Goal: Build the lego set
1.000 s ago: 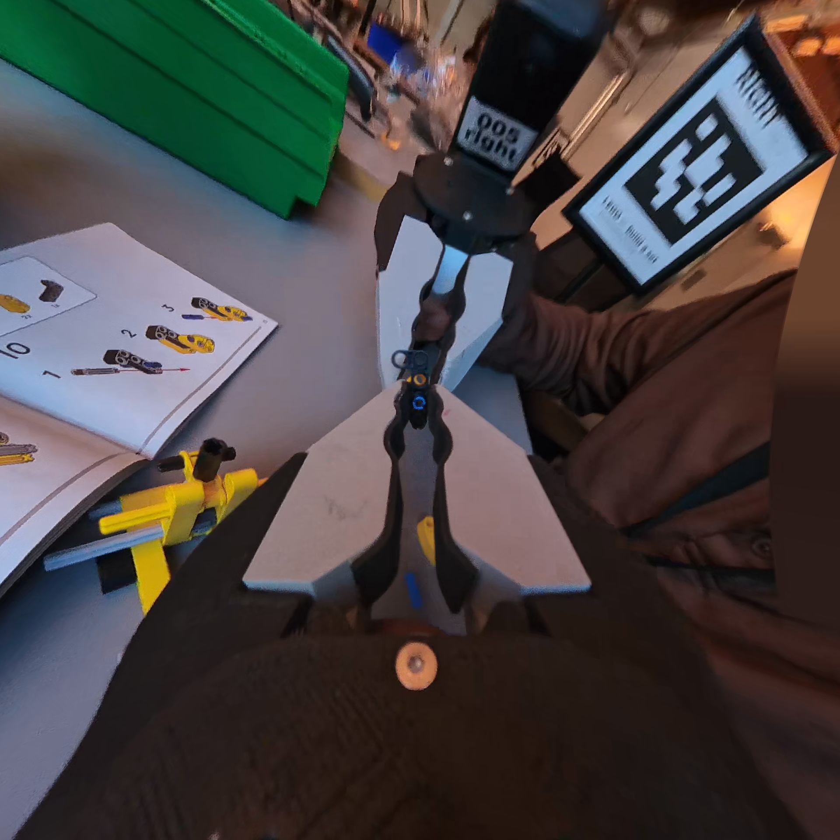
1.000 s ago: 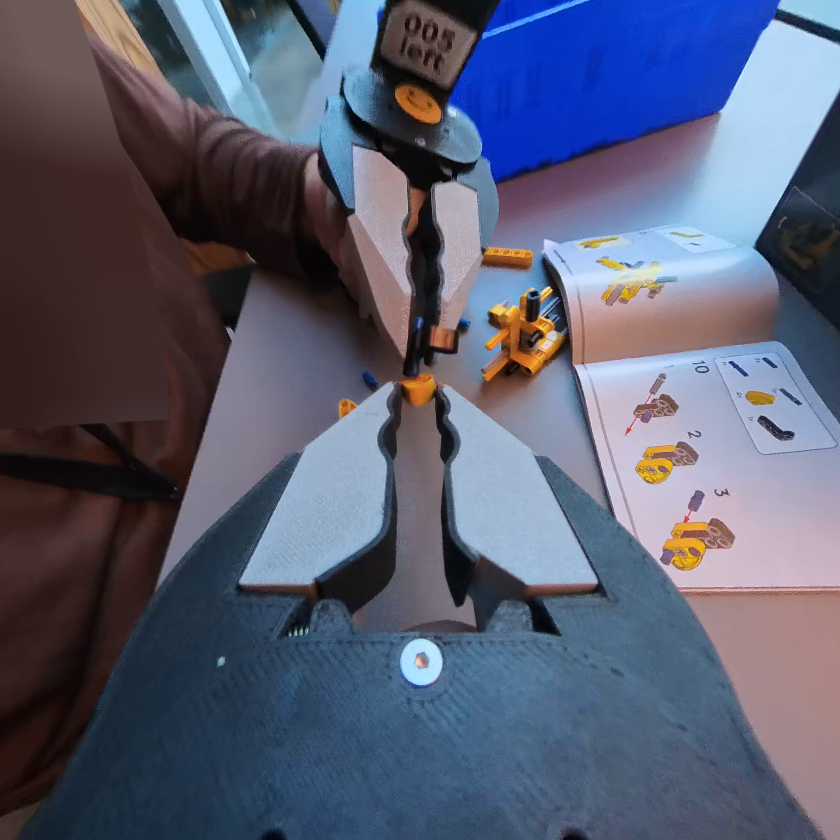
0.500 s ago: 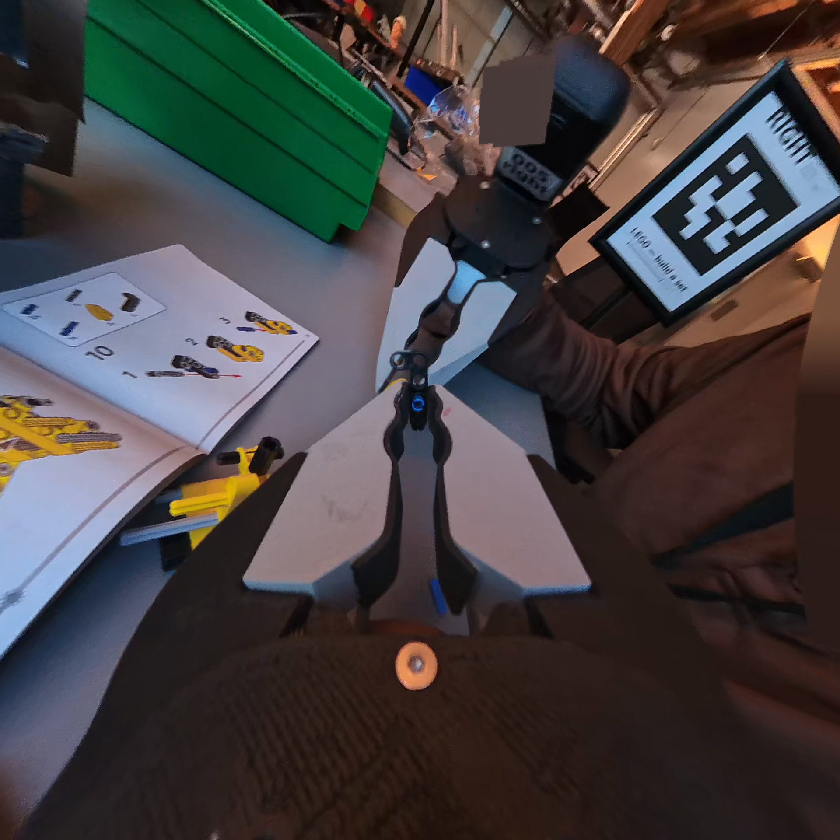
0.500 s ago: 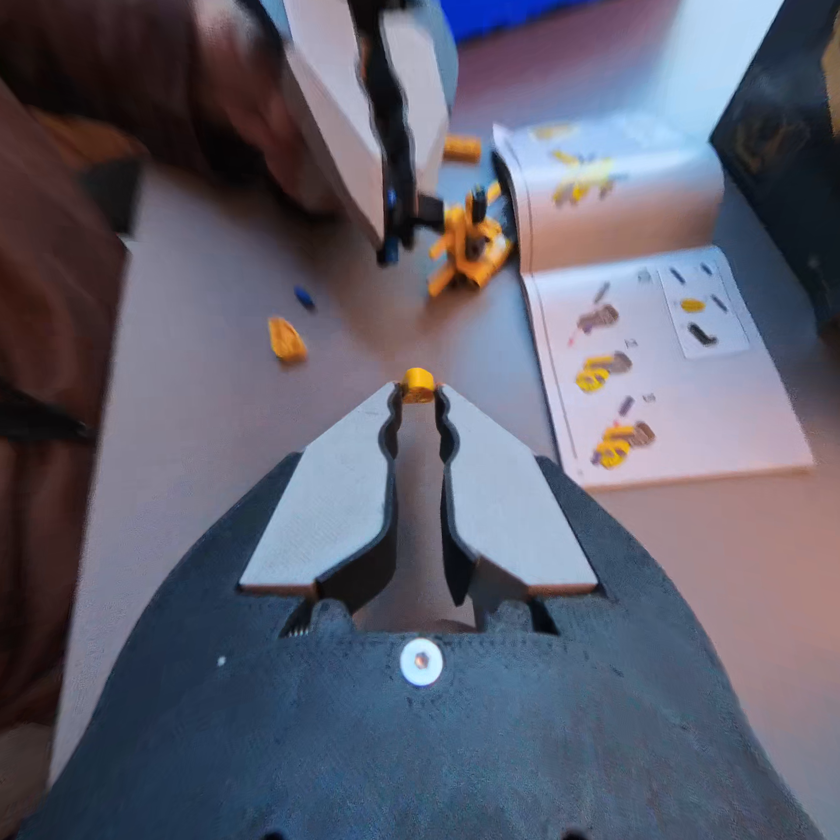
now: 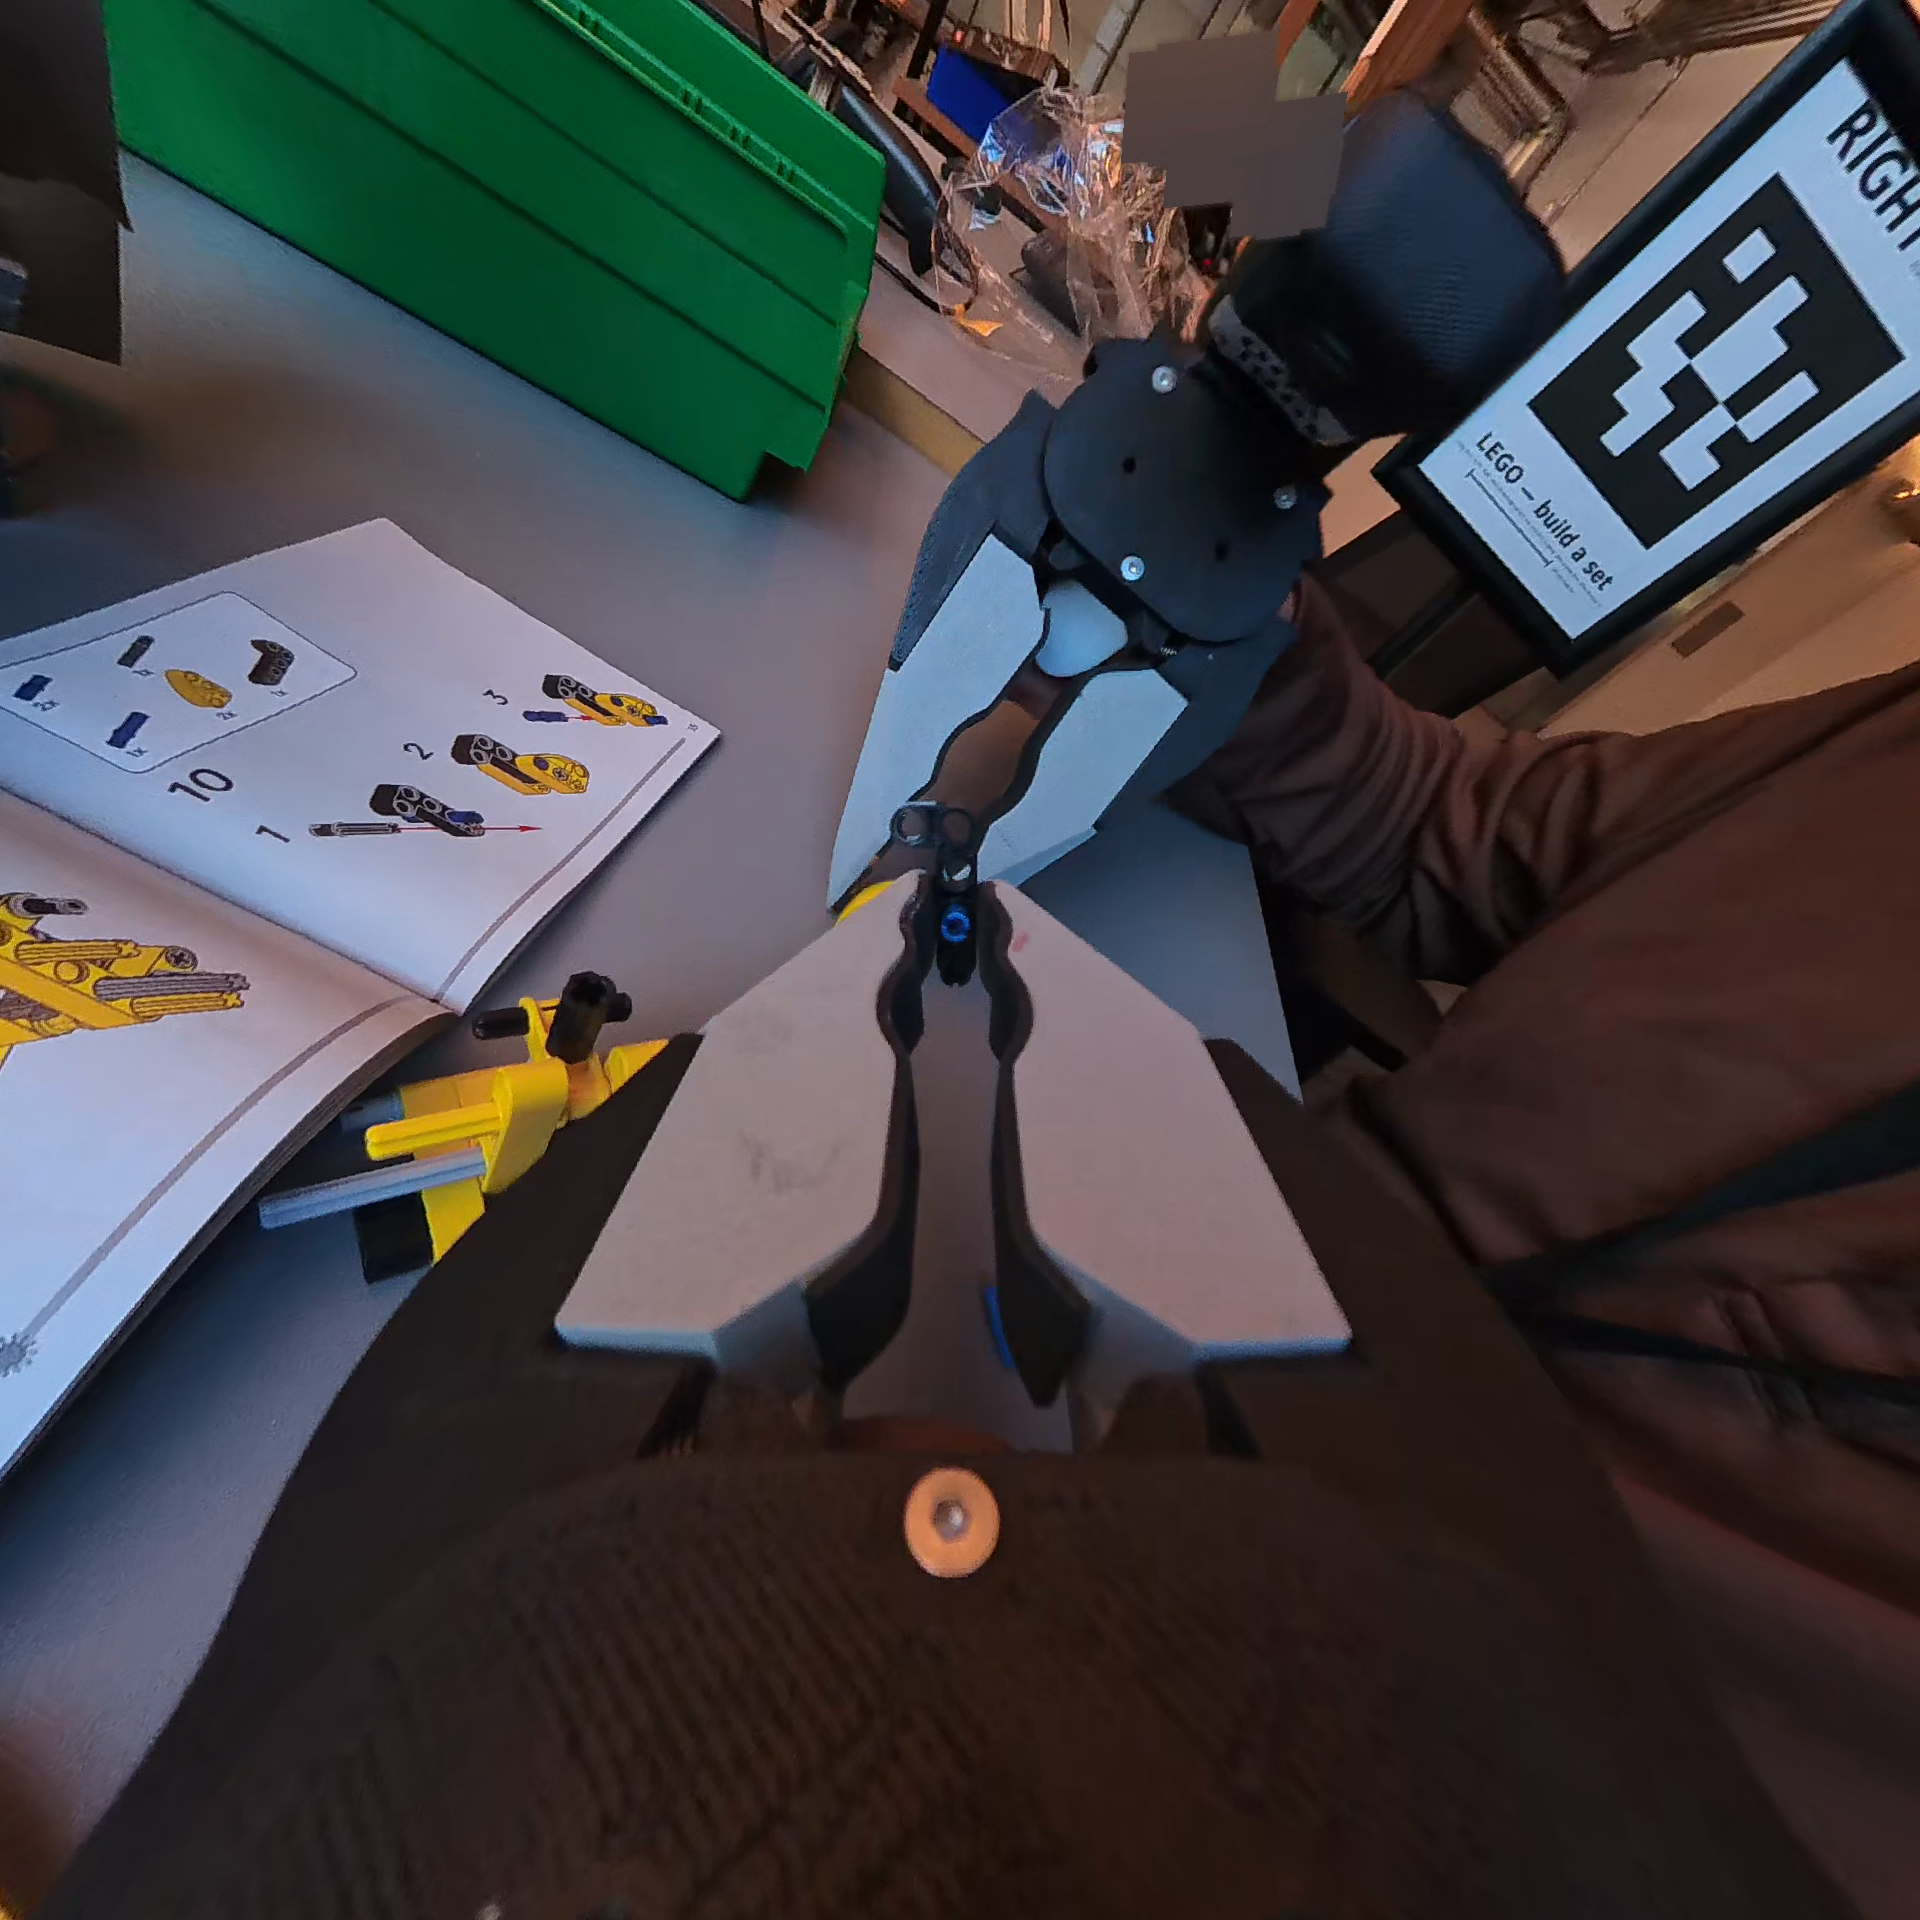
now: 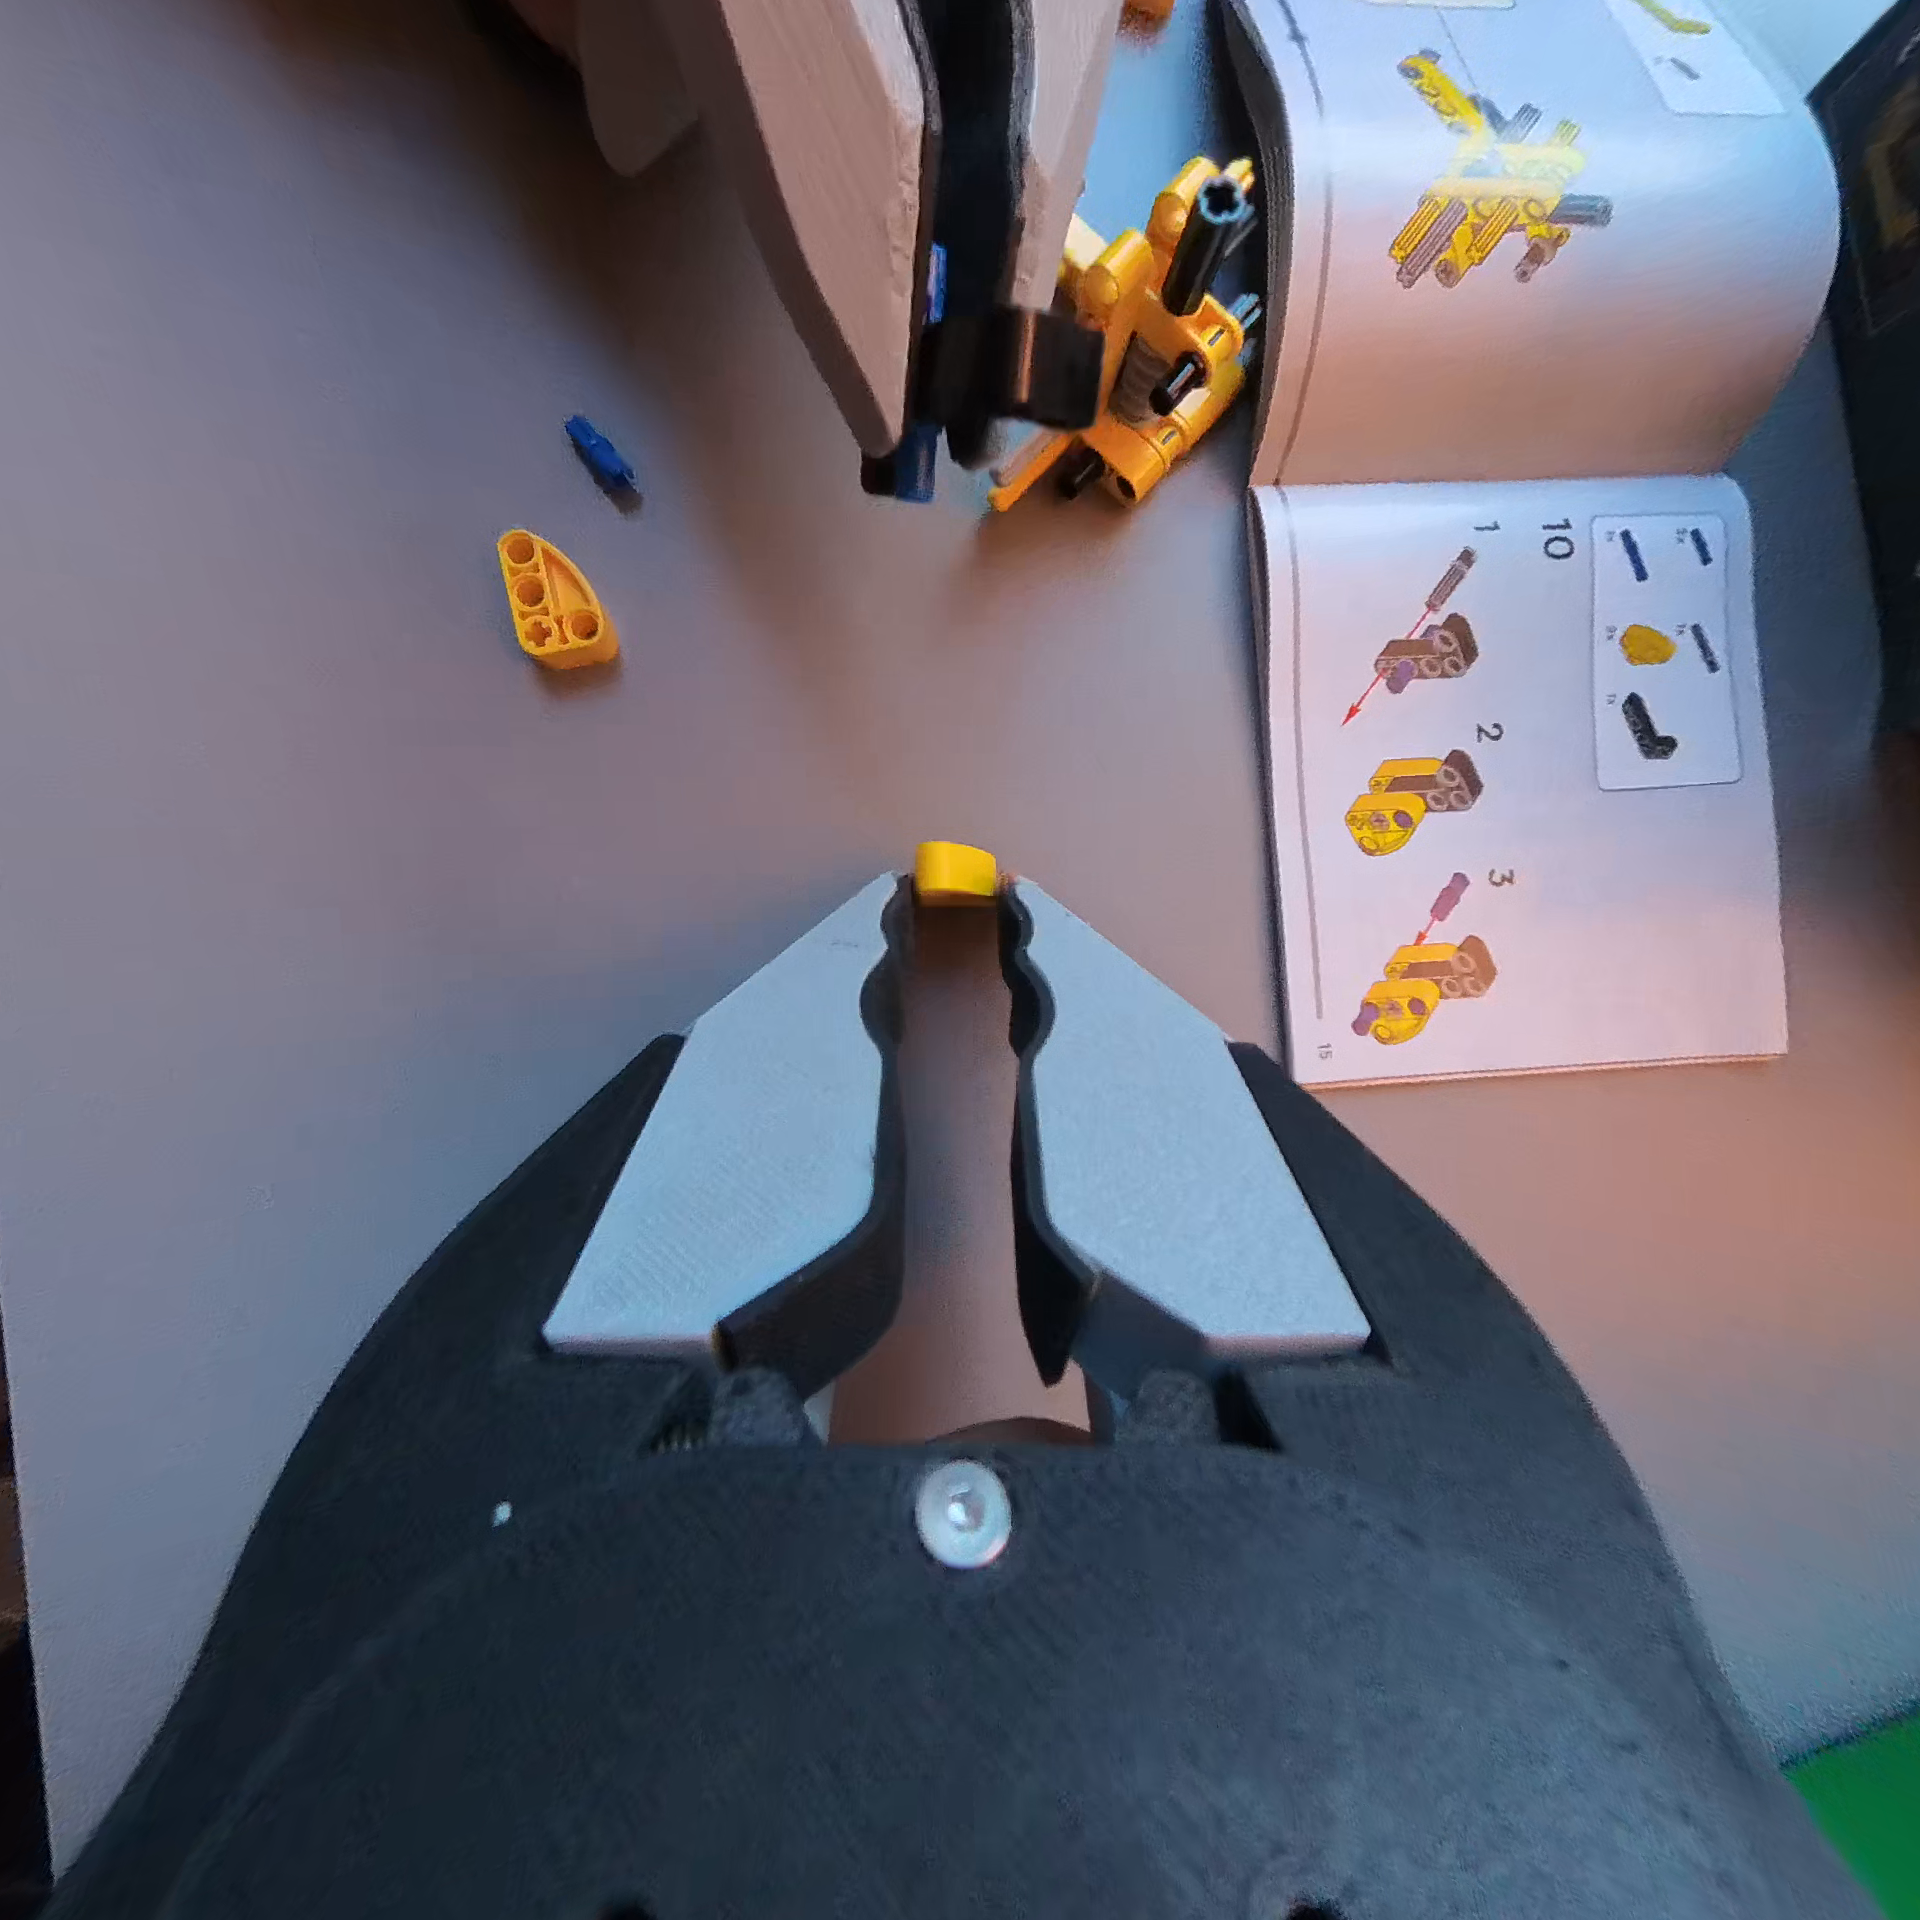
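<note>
My left gripper [image 5: 951, 914] is shut on a black L-shaped beam with a blue pin [image 5: 948, 904] and holds it above the table; it also shows in the right wrist view [image 6: 925, 457], with the beam [image 6: 1039, 374] sticking out sideways. My right gripper [image 6: 954, 888] is shut on a small yellow piece [image 6: 954, 869]; in the left wrist view it [image 5: 914, 883] hangs just beyond my left fingertips. A part-built yellow and black model [image 5: 488, 1122] [image 6: 1153, 343] lies by the open instruction booklet [image 5: 343, 790] [image 6: 1507, 769].
A loose yellow curved plate [image 6: 556, 597] and a blue pin [image 6: 601, 452] lie on the grey table [image 6: 312, 935]. A green bin [image 5: 499, 208] stands at the back. A framed marker sign [image 5: 1704, 353] stands right. A brown sleeve [image 5: 1558, 831] reaches in. My right fingertips sit around 8 cm from my left ones. The loose yellow curved plate [image 6: 556, 597] is about 8 cm from my right fingertips.
My right gripper has pulled back from my left gripper, keeping the yellow piece. The two pieces, close together a second ago, are now well apart. The left gripper still holds the black beam.
</note>
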Tool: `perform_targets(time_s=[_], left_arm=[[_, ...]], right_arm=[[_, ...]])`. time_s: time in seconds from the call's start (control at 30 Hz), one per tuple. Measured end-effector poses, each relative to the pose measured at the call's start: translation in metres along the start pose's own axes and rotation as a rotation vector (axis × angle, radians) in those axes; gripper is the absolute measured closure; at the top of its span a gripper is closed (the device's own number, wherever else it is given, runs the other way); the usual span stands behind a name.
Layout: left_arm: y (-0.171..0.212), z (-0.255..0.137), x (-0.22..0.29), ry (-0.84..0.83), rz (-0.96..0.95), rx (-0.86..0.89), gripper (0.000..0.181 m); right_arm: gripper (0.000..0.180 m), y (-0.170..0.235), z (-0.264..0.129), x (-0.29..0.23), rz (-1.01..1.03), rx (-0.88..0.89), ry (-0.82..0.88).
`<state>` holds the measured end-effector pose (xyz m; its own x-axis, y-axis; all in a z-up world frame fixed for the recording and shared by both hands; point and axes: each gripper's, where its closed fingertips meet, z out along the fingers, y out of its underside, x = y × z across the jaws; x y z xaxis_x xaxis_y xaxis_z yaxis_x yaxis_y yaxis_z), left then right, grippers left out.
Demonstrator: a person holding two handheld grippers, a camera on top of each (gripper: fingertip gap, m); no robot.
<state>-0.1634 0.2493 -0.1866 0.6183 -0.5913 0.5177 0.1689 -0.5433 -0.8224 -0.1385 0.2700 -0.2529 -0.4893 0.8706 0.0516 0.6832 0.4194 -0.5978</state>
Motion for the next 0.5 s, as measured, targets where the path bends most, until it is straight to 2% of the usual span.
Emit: perform_targets(time_s=[0.03,0.13,0.3,0.5], left_arm=[[-0.0004,-0.0004,-0.0003,0.001,-0.005,0.003,0.176],[-0.0011,-0.0009,-0.0016,0.003,-0.02,0.008,0.176],[-0.0023,-0.0013,-0.0031,0.006,-0.04,0.016,0.176],[-0.0035,-0.0013,-0.0025,0.033,-0.082,0.028,0.176]], right_arm=[[0.166,0.0002,-0.0001,0.0,0.009,0.009,-0.003],[0.16,0.0006,-0.0013,-0.001,0.035,0.032,-0.018],[0.159,-0.0035,-0.0058,-0.0031,0.088,0.121,-0.054],[0.168,-0.0068,-0.0074,0.0001,0.07,0.175,-0.053]])
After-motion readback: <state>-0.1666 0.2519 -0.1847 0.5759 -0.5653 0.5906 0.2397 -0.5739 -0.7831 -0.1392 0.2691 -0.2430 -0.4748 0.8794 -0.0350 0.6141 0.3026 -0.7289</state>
